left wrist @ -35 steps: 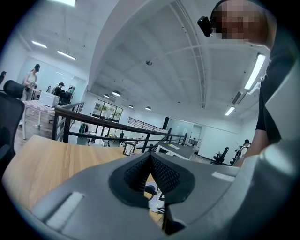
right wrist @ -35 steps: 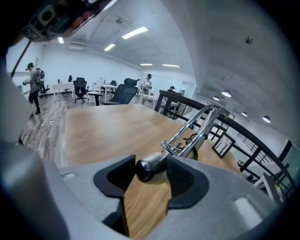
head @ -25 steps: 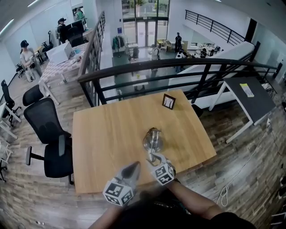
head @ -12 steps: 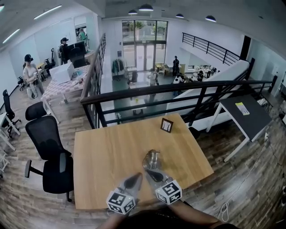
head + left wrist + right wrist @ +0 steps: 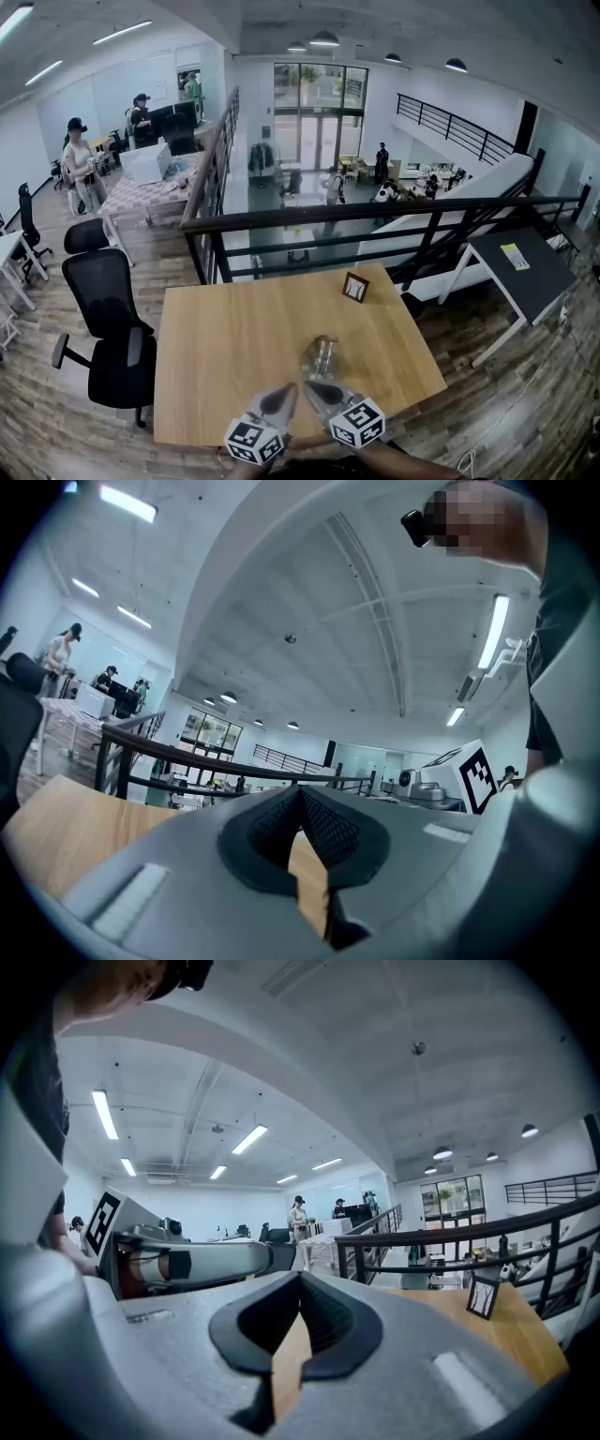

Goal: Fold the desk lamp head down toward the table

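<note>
The desk lamp (image 5: pixel 322 357) is a small silvery thing near the front middle of the wooden table (image 5: pixel 225 347); from above its head looks low over its base. Both grippers hover side by side at the table's near edge, just short of the lamp and not touching it. The left gripper (image 5: pixel 284 391) (image 5: pixel 300 790) is shut with nothing between its pads. The right gripper (image 5: pixel 309 385) (image 5: pixel 300 1281) is shut and empty too. Each gripper view shows only tabletop through the slit under the closed tips, and the lamp is hidden in both.
A small framed picture (image 5: pixel 354 287) (image 5: pixel 483 1295) stands at the table's far right. A black railing (image 5: pixel 375 220) runs behind the table above a lower floor. A black office chair (image 5: pixel 108 309) is at the left, a dark side table (image 5: pixel 520 262) at the right.
The right gripper was down at the lamp with its jaws apart; it has lifted off, drawn back beside the left gripper and shut. The left gripper has hardly moved.
</note>
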